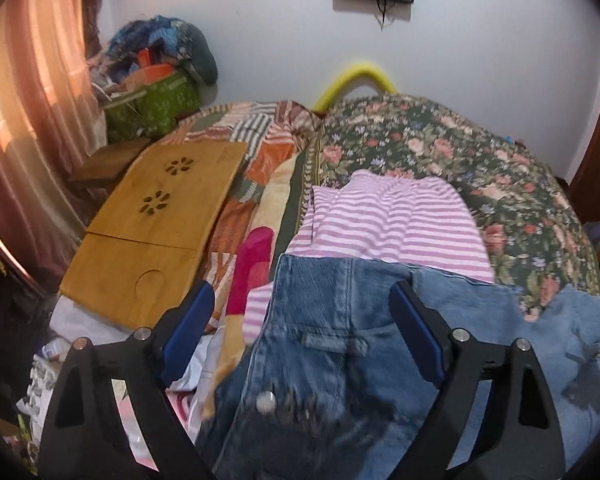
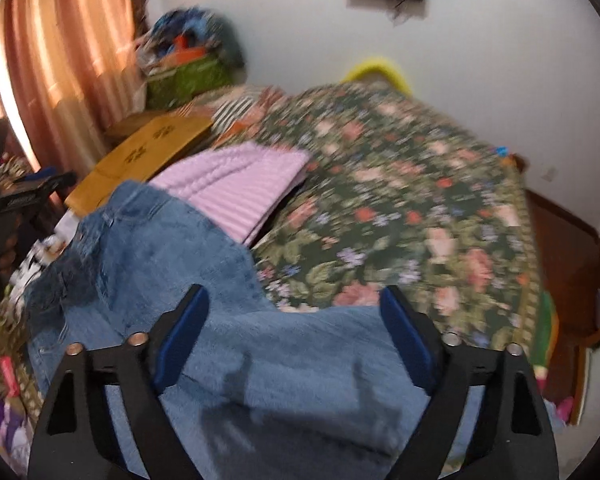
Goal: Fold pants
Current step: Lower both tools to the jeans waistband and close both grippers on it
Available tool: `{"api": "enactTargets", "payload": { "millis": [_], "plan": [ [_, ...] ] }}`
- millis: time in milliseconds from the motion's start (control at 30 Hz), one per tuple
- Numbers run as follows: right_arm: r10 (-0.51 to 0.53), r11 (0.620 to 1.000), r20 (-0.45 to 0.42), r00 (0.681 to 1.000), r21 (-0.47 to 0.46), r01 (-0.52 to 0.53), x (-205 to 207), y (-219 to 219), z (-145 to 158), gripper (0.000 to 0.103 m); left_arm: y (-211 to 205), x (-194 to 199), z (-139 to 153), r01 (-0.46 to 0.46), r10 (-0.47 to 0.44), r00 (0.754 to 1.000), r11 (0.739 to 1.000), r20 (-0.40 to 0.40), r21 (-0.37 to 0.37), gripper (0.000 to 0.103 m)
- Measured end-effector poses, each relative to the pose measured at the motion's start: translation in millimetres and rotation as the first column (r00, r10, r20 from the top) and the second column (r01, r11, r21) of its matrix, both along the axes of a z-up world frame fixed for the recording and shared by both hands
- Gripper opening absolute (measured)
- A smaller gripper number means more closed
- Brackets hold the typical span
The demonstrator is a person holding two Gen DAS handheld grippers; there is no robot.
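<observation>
Blue denim jeans [image 1: 340,320] lie spread on the floral bedspread; the waistband, a belt loop and a metal button show in the left wrist view. My left gripper [image 1: 304,296] is open just above the waistband, its jaws wide apart on either side of it. In the right wrist view the jeans [image 2: 228,320] stretch from near left to the front. My right gripper [image 2: 292,300] is open over a jeans leg, holding nothing. The right wrist view is motion-blurred.
A folded pink-and-white striped garment [image 1: 396,216] lies just beyond the jeans, also in the right wrist view [image 2: 240,184]. A wooden lap tray [image 1: 156,224] lies at left on the bed. A pink sock [image 1: 252,264], a green bag [image 1: 152,108] and curtains [image 1: 28,120] are at left.
</observation>
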State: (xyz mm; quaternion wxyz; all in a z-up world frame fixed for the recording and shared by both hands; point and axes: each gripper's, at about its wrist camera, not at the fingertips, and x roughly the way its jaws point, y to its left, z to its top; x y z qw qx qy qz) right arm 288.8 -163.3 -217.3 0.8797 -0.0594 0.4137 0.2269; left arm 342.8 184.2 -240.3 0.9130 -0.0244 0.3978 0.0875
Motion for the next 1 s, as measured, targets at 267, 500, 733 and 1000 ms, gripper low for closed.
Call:
{"api": "enactTargets", "payload": {
  "millis": [267, 500, 733, 1000],
  "plan": [
    [0.132, 0.99, -0.127, 0.983, -0.029, -0.137, 54.9, 39.0, -37.1, 0.068, 20.1, 58.0, -52.1, 0.007, -0.007, 0.994, 1.0, -0.113, -0.005, 0.084],
    [0.232, 0.971, -0.271, 0.934, 0.001, -0.241, 82.6, 67.5, -66.0, 0.068, 31.4, 79.3, -75.6, 0.026, -0.04, 0.986, 0.996, -0.164, -0.083, 0.085],
    [0.285, 0.956, -0.354, 0.891, 0.039, -0.29, 101.9, 84.6, -89.4, 0.064, 47.7, 91.5, -84.2, 0.017, -0.063, 0.98, 0.971, -0.187, -0.239, 0.08],
    [0.323, 0.946, -0.417, 0.85, 0.127, -0.297, 102.1, 86.6, -101.8, 0.035, 46.7, 90.7, -85.5, 0.034, -0.103, 0.971, 0.952, -0.215, -0.303, 0.037]
  ]
}}
